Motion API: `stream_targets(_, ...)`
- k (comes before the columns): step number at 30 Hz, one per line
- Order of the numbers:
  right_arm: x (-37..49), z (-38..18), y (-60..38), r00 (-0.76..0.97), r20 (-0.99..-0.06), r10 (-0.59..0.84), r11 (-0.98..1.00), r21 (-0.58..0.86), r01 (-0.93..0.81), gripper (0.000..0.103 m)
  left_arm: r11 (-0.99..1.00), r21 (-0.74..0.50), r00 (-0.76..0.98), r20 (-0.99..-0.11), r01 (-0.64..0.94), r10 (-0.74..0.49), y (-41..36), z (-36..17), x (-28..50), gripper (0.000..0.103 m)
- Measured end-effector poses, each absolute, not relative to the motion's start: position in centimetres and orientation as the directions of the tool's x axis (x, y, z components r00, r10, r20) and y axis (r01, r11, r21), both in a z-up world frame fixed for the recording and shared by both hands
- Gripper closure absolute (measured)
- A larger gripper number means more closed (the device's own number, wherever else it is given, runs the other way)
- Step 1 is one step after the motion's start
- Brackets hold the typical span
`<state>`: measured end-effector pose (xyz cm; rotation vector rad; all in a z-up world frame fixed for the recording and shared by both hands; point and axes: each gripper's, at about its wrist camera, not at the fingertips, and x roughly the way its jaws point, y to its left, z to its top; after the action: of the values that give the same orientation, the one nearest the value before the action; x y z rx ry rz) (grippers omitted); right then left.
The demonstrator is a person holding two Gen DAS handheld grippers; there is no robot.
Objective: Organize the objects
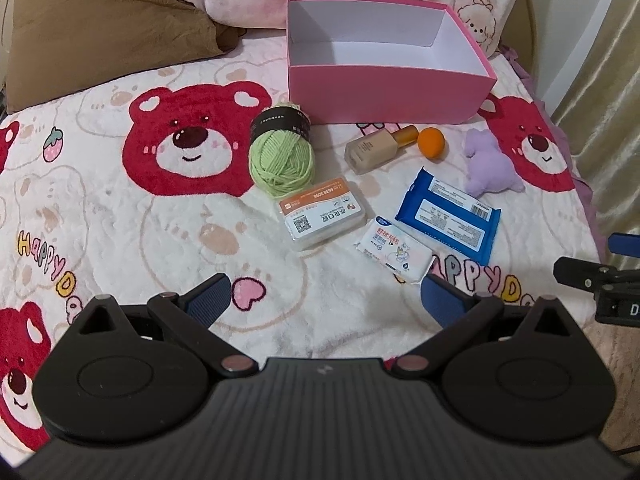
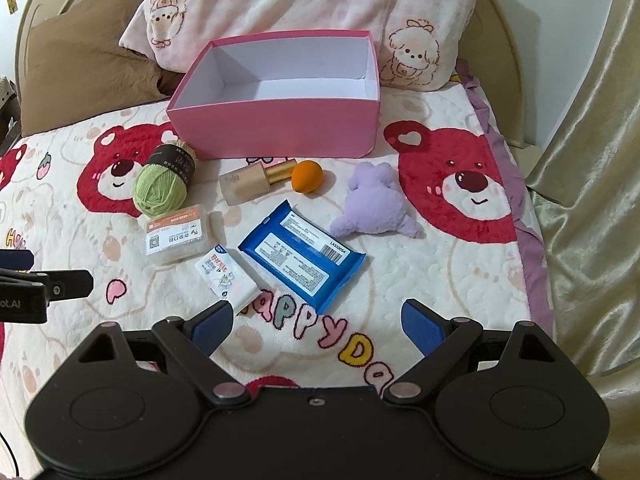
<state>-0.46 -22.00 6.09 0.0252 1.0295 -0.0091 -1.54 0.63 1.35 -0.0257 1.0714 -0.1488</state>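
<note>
Left gripper: jaws apart, empty, above the blanket. Right gripper: jaws apart, empty. Just ahead: small tissue pack, blue wipes pack, clear label-topped box. Beyond: green yarn, foundation bottle, orange sponge, purple plush. Farthest: pink box, open, nothing inside.

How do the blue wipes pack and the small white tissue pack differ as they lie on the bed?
The blue wipes pack is clearly larger than the small white tissue pack. The wipes pack is dark blue with white printed labels and a barcode; the tissue pack is white with a cartoon print and red lettering. The tissue pack lies nearer the left gripper; the wipes pack sits to its right. Both are soft flat packets lying outside the pink box, side by side.
</note>
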Motion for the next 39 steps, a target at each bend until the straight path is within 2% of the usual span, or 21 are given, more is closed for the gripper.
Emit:
stream_targets(16, -0.6, 6.1, -22.1, 0.511, -0.859, 0.008, 1.0, 0.022, 0.021, 0.01, 0.989, -0.09, 0.459, -0.878, 0.12, -0.135, 0.6, 1.2, -1.7, 0.002)
stream_targets(23, -0.7, 7.7, -23.7, 0.557, -0.809, 0.188, 0.979, 0.201, -0.039, 0.009, 0.976, -0.042, 0.474, -0.869, 0.213, -0.141, 0.2, 2.7, 0.3, 0.002)
stream_targets(28, 0.7, 3.9, -25.4, 0.568, -0.776, 0.274, 0.945, 0.326, -0.011, 0.009, 0.946, -0.017, 0.495, -0.849, 0.324, -0.185, -1.7, 2.0, 3.0, 0.003)
stream_targets(33, 1.9, -0.3, -25.2, 0.556, -0.798, 0.235, 0.959, 0.282, -0.001, 0.009, 0.916, -0.007, 0.55, -0.797, 0.401, -0.247, -4.2, 0.0, 5.8, 0.004)
stream_targets(36, 3.0, -2.2, -25.6, 0.537, -0.806, 0.25, 0.948, 0.315, 0.033, 0.009, 0.895, -0.043, 0.511, -0.808, 0.444, -0.293, -6.0, -1.6, 7.8, 0.007)
stream_targets(39, 5.8, -4.0, -26.2, 0.444, -0.852, 0.278, 0.939, 0.339, 0.064, 0.01, 0.885, -0.073, 0.479, -0.819, 0.461, -0.316, -7.5, -3.3, 9.3, 0.009)
